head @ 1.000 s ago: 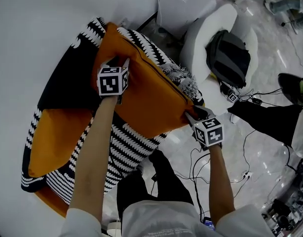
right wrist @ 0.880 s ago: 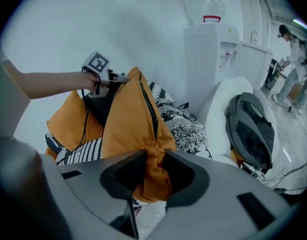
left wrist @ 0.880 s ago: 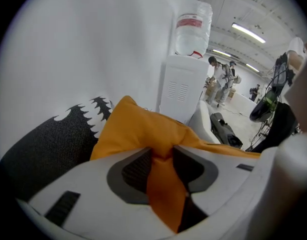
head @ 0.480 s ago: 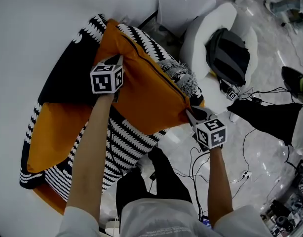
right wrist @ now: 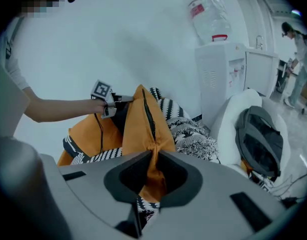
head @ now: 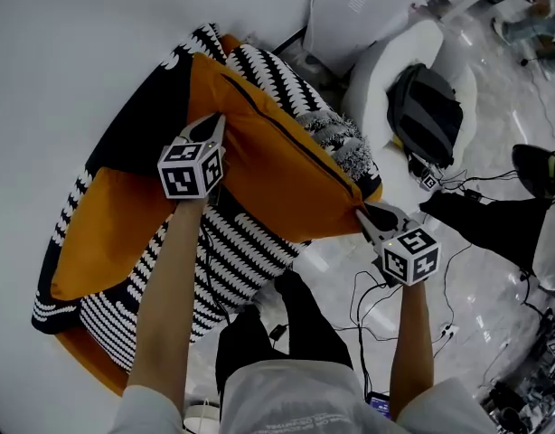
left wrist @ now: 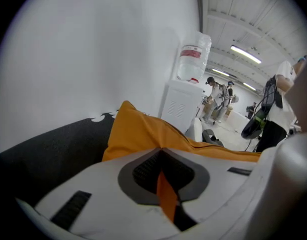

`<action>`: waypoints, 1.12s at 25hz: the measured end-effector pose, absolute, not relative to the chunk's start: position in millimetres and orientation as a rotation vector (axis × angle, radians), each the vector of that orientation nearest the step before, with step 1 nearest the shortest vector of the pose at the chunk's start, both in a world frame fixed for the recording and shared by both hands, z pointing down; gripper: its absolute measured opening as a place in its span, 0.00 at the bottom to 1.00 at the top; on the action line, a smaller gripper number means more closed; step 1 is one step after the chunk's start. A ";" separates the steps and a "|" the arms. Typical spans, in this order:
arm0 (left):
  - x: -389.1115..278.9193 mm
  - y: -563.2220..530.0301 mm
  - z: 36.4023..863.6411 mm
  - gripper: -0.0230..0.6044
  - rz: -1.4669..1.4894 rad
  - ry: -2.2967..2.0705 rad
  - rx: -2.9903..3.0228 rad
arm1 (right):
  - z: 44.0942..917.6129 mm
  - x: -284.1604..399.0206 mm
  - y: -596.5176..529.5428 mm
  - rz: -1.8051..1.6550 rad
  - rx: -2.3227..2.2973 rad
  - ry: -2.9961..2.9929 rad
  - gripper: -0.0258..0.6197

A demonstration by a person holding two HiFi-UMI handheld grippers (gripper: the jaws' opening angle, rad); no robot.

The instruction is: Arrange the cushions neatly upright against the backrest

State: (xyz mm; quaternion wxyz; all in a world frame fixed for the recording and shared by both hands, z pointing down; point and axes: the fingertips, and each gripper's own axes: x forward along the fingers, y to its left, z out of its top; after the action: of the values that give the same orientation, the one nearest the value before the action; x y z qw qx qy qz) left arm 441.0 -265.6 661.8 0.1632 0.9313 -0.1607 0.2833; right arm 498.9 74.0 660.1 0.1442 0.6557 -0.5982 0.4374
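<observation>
A large orange cushion (head: 277,174) with a dark zip hangs stretched between my two grippers above the sofa. My left gripper (head: 214,127) pinches its upper left edge, and a strip of orange fabric (left wrist: 166,194) sits between the closing jaws. My right gripper (head: 364,215) clamps the cushion's lower right corner (right wrist: 152,166), its jaws also closing on the bunched fabric. The dark backrest (head: 137,129) lies behind the cushion. The left gripper (right wrist: 111,101) also shows in the right gripper view, at the cushion's top.
On the seat lie a black-and-white striped cushion (head: 237,251), a second orange cushion (head: 101,242) and a fringed patterned one (head: 339,143). A white armchair (head: 386,61) holds a black backpack (head: 424,107). A water dispenser (right wrist: 221,74) stands by the wall. Cables (head: 368,306) run over the floor.
Both grippers have shut on the orange cushion. The right one has moved right and down with its corner, so the cushion is drawn out wider between them.
</observation>
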 end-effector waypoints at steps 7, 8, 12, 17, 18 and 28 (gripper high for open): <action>392.6 -254.2 632.1 0.05 0.729 -0.503 2.625 | 604.8 493.9 75.9 1.065 1.849 -1.747 0.11; 388.3 -250.2 625.6 0.05 0.712 -0.503 2.632 | 596.8 493.9 78.2 1.042 1.841 -1.750 0.11; 373.8 -230.6 594.6 0.05 0.649 -0.507 2.661 | 566.2 495.6 91.3 0.963 1.831 -1.747 0.11; 346.5 -206.3 556.6 0.05 0.628 -0.513 2.661 | 528.2 493.0 105.0 0.900 1.839 -1.751 0.11; 339.0 -201.1 549.4 0.05 0.624 -0.518 2.657 | 521.0 490.4 107.9 0.890 1.834 -1.754 0.11; 240.5 -175.2 489.9 0.05 0.558 -0.679 2.614 | 470.1 457.5 92.0 0.768 1.723 -1.880 0.11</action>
State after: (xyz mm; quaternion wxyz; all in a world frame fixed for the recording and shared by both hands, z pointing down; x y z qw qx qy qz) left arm 240.5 -175.2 489.9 0.1909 0.9304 -0.2419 0.1986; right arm 457.5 92.0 470.1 0.2368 0.6285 -0.6859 0.2801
